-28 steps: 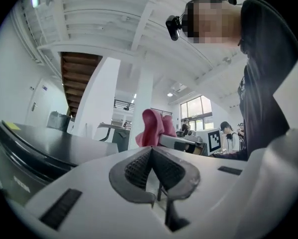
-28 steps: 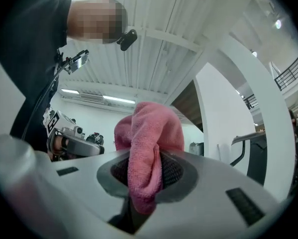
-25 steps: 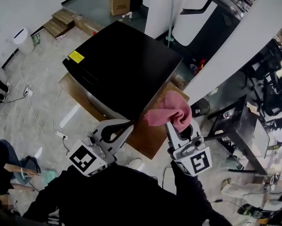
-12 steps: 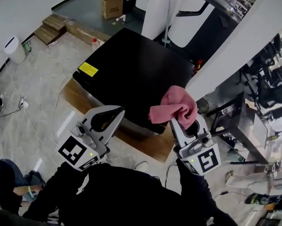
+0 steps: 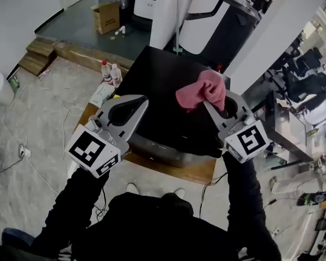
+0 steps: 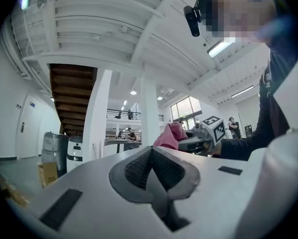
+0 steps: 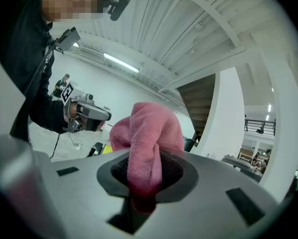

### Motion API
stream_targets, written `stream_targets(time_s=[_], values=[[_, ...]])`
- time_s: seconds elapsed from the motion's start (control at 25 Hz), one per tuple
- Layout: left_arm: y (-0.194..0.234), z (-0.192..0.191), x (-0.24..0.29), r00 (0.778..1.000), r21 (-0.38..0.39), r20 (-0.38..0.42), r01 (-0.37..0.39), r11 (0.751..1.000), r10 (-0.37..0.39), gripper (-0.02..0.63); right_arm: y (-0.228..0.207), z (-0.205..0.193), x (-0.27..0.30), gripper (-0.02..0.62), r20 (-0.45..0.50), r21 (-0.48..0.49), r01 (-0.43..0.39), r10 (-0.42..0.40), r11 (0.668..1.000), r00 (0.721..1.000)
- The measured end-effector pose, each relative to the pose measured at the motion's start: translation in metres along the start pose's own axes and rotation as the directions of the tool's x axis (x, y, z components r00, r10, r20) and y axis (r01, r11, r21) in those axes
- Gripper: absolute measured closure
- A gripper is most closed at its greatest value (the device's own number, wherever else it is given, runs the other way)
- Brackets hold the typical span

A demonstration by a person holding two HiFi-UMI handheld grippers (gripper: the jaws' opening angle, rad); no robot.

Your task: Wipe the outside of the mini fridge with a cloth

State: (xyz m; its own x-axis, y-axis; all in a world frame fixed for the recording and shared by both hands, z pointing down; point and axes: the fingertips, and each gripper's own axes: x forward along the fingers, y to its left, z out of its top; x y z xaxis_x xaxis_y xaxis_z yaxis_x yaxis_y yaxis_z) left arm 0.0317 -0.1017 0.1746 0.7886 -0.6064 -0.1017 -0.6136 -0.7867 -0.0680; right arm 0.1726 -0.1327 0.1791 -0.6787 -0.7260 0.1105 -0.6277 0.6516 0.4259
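One cloth (image 5: 200,93) — pink, bunched — sits clamped in the right hand-held gripper (image 5: 208,103); left hand-held gripper (image 5: 142,99) clenched empty.

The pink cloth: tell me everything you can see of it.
The pink cloth is a terry-looking rag bunched into a rumpled wad. One fold is pinched between the fingers of the right gripper; the rest bulges out beyond them. In the head view it shows over the black mini fridge, near its right edge; whether they touch can't be told.
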Motion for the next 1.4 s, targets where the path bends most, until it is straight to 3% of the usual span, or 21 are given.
stream_targets(time_s=[0.24,0.4,0.68,1.0,1.28,1.4], values=[[0.049,0.004,0.019,1.000,0.010,0.007,-0.020,1.000,0.020,0.600,-0.027,-0.014,0.070,0.517,-0.149,-0.095,-0.067,0.053,0.993,0.987],[0.073,-0.001,0.033,0.997,0.021,0.001,-0.072,0.997,0.072,0.600,-0.039,-0.038,0.110,0.517,-0.261,-0.125,-0.173,0.136,0.977,0.956],[0.097,-0.026,0.053,0.986,0.014,-0.046,-0.158,0.987,0.158,0.600,-0.056,-0.094,0.188,0.517,-0.468,-0.145,-0.358,0.255,0.923,0.846],[0.106,-0.052,0.065,0.969,0.021,-0.127,-0.212,0.977,0.213,0.600,-0.063,-0.160,0.271,0.517,-0.610,-0.113,-0.435,0.283,0.893,0.740],[0.111,-0.077,0.057,0.955,0.013,-0.190,-0.232,0.973,0.230,0.600,-0.046,-0.163,0.284,0.529,-0.602,-0.190,-0.455,0.262,0.870,0.754],[0.110,-0.080,0.050,0.953,0.001,-0.197,-0.235,0.972,0.231,0.600,-0.029,-0.157,0.278,0.531,-0.608,-0.186,-0.465,0.270,0.866,0.747]])
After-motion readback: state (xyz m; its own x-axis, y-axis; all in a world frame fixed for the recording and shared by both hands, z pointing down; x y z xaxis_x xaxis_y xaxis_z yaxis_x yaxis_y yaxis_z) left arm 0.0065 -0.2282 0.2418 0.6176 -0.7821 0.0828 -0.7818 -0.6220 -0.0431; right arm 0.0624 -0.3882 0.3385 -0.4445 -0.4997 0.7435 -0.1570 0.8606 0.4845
